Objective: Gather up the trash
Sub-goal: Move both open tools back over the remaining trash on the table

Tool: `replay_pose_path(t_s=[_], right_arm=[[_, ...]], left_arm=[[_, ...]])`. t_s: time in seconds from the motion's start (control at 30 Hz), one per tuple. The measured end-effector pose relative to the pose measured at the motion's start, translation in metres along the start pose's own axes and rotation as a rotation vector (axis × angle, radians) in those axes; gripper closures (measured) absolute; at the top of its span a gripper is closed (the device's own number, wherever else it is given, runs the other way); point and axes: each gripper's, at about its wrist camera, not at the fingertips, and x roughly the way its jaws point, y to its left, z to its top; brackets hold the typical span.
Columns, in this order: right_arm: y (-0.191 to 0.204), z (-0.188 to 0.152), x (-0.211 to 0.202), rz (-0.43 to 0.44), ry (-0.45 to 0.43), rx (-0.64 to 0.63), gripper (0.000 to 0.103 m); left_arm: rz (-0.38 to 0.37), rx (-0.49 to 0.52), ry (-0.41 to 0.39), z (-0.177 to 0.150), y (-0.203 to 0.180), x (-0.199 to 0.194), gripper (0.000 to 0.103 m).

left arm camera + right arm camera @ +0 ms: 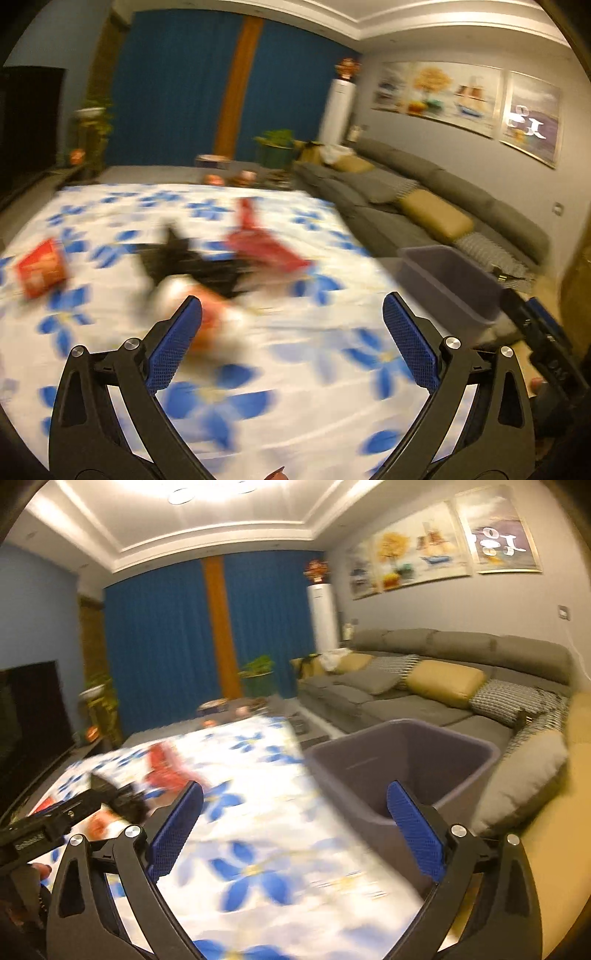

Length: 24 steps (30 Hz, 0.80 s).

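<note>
The trash lies scattered on a table covered by a white cloth with blue flowers [303, 373]: a red wrapper [266, 243] toward the far middle, a black crumpled wrapper [181, 258] just left of it, an orange-red packet [42, 271] at the left edge, and a blurred orange-and-white piece [218, 321] nearest the camera. The left gripper [291, 332] hovers over the cloth with its jaws spread wide and nothing between them; its left blue pad [173, 347] overlaps the blurred orange-and-white piece in view, though whether they touch cannot be told. The right gripper [295, 819] is likewise released, its jaws wide apart and holding nothing, poised above the cloth beside the grey bin [406, 760], which stands at the table's right edge. Beyond the bin runs a grey sofa [424, 686] with tan cushions, and blue curtains [162, 635] hang on the far wall.
</note>
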Motion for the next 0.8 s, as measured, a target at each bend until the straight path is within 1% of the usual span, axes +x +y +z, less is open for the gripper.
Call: replay_pose_path(t_s=[0.03, 0.1, 0.2, 0.3, 0.47, 0.63, 0.7, 0.8], right_arm=[[0.012, -0.002, 0.001, 0.02, 0.006, -0.01, 0.007], [0.039, -0.006, 0.004, 0.063, 0.025, -0.033, 0.007], [0.078, -0.015, 0.008, 0.12, 0.049, -0.064, 0.006], [0.112, -0.024, 0.014, 0.156, 0.071, -0.097, 0.006], [0.164, -0.041, 0.03, 0.21, 0.131, -0.15, 0.006], [0.195, -0.05, 0.04, 0.228, 0.164, -0.187, 0.006], [0.205, -0.051, 0.043, 0.242, 0.162, -0.196, 0.006], [0.217, -0.051, 0.047, 0.24, 0.156, -0.211, 0.006]], left_arm=[[0.05, -0.005, -0.009, -0.002, 0.016, -0.007, 0.007], [0.122, -0.02, -0.026, -0.005, 0.045, -0.02, 0.007], [0.196, -0.07, -0.032, -0.007, 0.086, -0.036, 0.007], [0.263, -0.114, -0.047, -0.008, 0.122, -0.052, 0.007], [0.34, -0.158, -0.058, -0.014, 0.161, -0.069, 0.007], [0.391, -0.212, -0.052, -0.018, 0.196, -0.079, 0.006], [0.412, -0.225, -0.05, -0.017, 0.207, -0.08, 0.007], [0.43, -0.238, -0.046, -0.014, 0.219, -0.078, 0.007]])
